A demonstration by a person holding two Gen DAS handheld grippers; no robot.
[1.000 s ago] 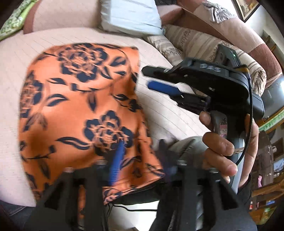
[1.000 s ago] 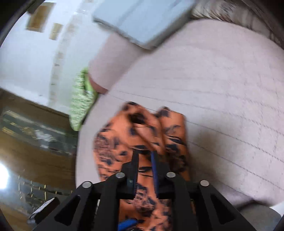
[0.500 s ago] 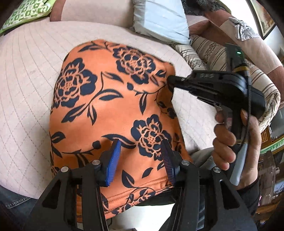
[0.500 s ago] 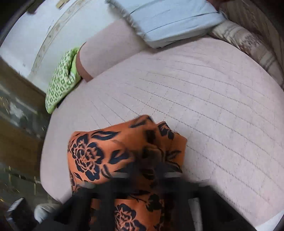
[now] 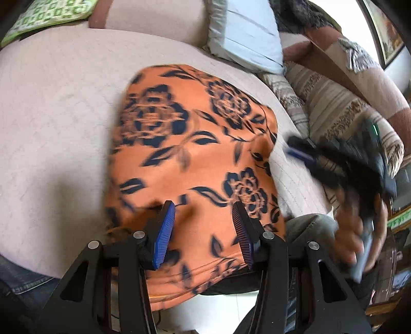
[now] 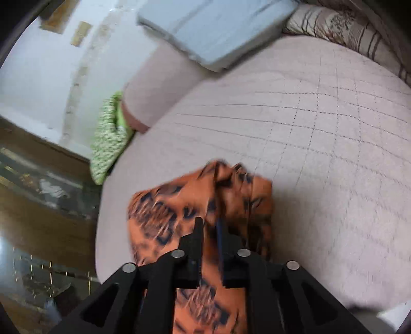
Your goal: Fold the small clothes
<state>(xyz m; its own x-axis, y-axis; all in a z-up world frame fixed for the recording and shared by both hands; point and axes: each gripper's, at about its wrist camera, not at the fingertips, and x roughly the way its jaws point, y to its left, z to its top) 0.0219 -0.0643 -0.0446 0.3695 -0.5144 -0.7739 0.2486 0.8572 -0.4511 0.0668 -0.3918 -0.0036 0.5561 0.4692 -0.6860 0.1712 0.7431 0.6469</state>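
Observation:
An orange garment with dark blue flowers [image 5: 195,144] lies flat on the pale pink quilted seat [image 5: 56,115], its hem hanging over the front edge. My left gripper [image 5: 203,218] hovers open over the near part of the cloth, and its blue pads [image 5: 164,236] grip nothing. My right gripper [image 5: 295,146], blurred, sits just off the cloth's right edge beside a slightly lifted corner. In the right wrist view the right gripper [image 6: 209,226] has a narrow gap and its jaws are opening. The rumpled corner of the garment [image 6: 231,185] lies just ahead of them, not pinched.
A light blue pillow [image 5: 246,33] and striped beige cushions [image 5: 334,102] line the back and right of the seat. A green patterned cushion [image 5: 51,12] lies at the far left. The person's knee [image 5: 308,226] and hand [image 5: 354,231] are at the front right.
My left gripper has slid across the garment, staying open. My right gripper closed at the cloth's right corner, then parted its jaws a little and drew back off the edge.

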